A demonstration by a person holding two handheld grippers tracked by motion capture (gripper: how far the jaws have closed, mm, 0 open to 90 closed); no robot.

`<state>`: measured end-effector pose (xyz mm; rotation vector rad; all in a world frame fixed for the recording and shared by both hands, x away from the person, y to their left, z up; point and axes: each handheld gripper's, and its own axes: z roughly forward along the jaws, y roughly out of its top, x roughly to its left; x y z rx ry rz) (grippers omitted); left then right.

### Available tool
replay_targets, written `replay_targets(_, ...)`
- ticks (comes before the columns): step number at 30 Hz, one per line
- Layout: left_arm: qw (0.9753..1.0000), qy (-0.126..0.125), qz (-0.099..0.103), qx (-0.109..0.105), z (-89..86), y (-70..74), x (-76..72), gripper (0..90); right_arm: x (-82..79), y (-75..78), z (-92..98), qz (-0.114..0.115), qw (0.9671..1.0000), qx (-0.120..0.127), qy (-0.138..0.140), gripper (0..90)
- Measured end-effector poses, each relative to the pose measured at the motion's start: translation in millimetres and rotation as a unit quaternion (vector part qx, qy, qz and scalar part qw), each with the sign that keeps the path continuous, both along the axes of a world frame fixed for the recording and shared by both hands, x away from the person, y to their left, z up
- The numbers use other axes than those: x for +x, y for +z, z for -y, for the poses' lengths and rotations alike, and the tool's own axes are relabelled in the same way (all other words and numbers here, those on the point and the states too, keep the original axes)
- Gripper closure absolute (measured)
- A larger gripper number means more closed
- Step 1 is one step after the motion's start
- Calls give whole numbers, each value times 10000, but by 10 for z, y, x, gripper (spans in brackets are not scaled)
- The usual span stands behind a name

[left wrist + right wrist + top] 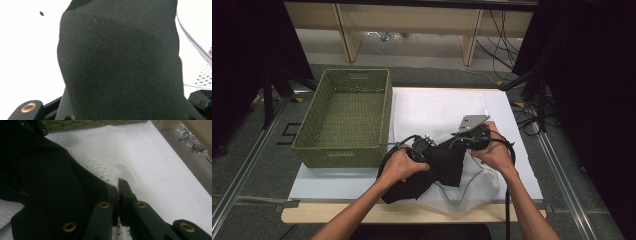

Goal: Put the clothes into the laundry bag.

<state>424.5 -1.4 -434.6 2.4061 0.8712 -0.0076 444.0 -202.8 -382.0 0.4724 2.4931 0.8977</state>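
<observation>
A woven green basket (344,117) is sitting on the bench (332,182), and everything else is lying to the right of it or nearer the person than it; a white mesh cloth (437,107) is spreading out just beside the basket's right wall, touching or nearly touching it, and running toward the person's edge of the bench; a black cloth (442,167) is resting on top of the white mesh cloth, off the basket's near right corner.

The left hand (401,165) is gripping the left gripper (424,150) just off that near right corner; in the left gripper view the black cloth (120,65) is draping over the jaws and covering them, so I cannot tell how far they are standing apart or whether they are pinching it; a patch of white mesh cloth (203,78) is peeking out at the right edge of that view.

The right hand (494,150) is holding the right gripper (474,132) farther right of the basket, with its grey plate (472,122) on top; in the right gripper view the jaws of the right gripper (119,192) are pressing together on a raised fold of the white mesh cloth (100,165), with the black cloth (47,187) lying right against that fold; the basket (85,123) is showing as a green strip along the top.
</observation>
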Motion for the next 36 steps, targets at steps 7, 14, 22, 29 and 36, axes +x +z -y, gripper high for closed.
replay_targets(7,9994,-143,183,-261,-105,93,-79,324,2,1,20,-48,10000,1,37,897)
replay_targets(14,9989,-143,389,-214,-246,244,-265,187,-5,-16,2,-41,10000,-7,-6,897)
replay_targets(22,9985,-363,415,26,-524,225,-419,172,6,-13,10,3,10000,-18,97,897)
replay_targets(29,9988,-313,341,176,-445,89,-447,431,4,-13,1,-18,9999,-83,64,897)
replay_targets(36,9985,-171,440,264,-358,183,-443,642,-8,-19,-14,-26,10000,-54,70,897)
